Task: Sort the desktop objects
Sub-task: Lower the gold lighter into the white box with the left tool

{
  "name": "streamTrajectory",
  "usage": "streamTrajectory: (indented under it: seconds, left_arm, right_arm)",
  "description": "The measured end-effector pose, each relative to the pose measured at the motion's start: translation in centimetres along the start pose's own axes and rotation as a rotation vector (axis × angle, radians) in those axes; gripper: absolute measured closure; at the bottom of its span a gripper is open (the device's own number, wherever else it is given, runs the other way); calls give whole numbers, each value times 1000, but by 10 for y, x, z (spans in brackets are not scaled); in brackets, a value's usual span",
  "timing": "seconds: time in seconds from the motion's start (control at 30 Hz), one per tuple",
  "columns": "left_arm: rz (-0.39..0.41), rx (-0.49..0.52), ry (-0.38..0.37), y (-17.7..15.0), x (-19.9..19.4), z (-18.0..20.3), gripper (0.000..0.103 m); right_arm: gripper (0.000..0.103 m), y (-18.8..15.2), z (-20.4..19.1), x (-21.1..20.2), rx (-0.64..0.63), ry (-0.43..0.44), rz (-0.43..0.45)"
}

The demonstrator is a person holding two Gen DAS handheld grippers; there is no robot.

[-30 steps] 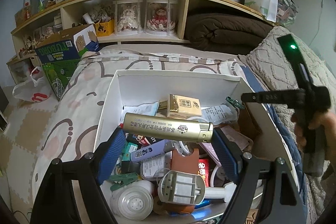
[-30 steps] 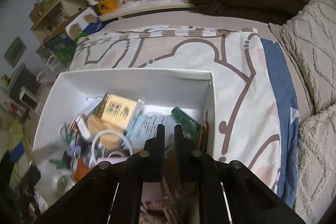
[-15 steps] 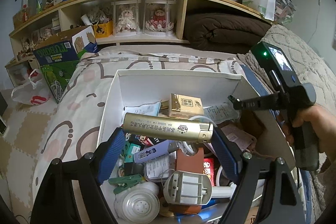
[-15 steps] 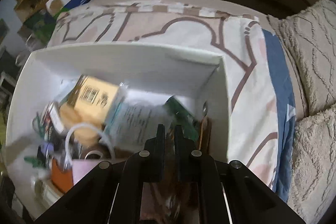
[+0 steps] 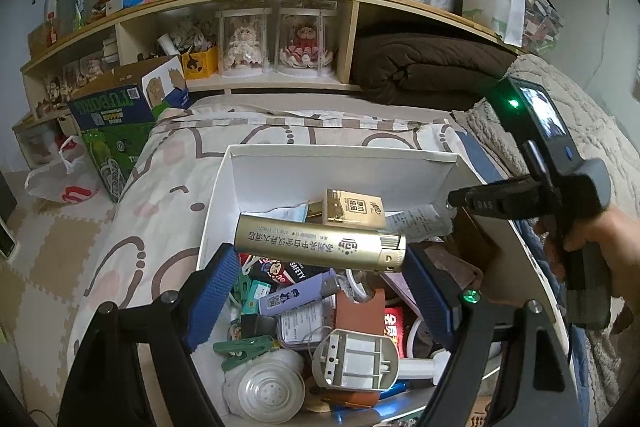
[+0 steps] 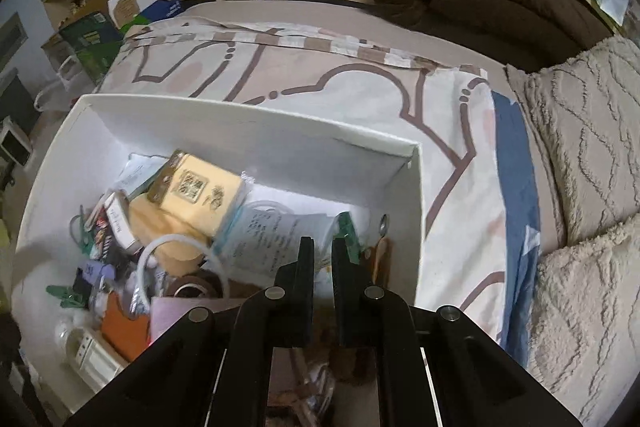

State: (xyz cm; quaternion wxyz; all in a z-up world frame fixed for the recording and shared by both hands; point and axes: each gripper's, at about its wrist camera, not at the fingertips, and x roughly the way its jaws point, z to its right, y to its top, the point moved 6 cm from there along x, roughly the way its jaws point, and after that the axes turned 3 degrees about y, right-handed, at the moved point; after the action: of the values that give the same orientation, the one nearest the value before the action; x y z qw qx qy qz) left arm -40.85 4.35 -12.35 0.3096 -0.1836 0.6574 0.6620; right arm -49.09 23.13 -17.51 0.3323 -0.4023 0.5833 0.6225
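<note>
Left gripper (image 5: 320, 279) is holding the gold tube (image 5: 320, 242) endwise over the box (image 5: 344, 157), unchanged, while the closed, empty right gripper (image 6: 322, 251) is edging deeper in for another item.

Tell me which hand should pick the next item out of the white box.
Right. The right gripper is shut with nothing in it, over the white box. The left gripper is clamped on the gold tube.

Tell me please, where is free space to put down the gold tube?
Bare floor in the white cardboard box lies along its far wall, beyond the gold carton. The patterned bedspread behind the box is bare. The near half, under the gold tube, is crowded.
</note>
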Motion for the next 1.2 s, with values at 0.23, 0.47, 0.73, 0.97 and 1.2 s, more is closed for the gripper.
streamTrajectory:
  seconds: [0.23,0.47,0.73,0.97,1.2]
  left_arm:
    - [-44,-55,-27,8,5,-5,20]
    - [-81,-69,-29,24,22,-4,20]
    - [-146,-98,8,35,57,-5,20]
    - [-182,-172,59,40,81,-15,20]
    - [-184,-179,125,46,102,-18,20]
  right_arm:
    - [94,-26,-23,-20,-23,96,55]
    - [94,-58,-33,-35,-56,142,97]
    - [93,-85,-35,-46,-64,167,149]
    - [93,-101,-35,-48,-40,219,162]
    - [93,-111,-35,-52,2,266,178]
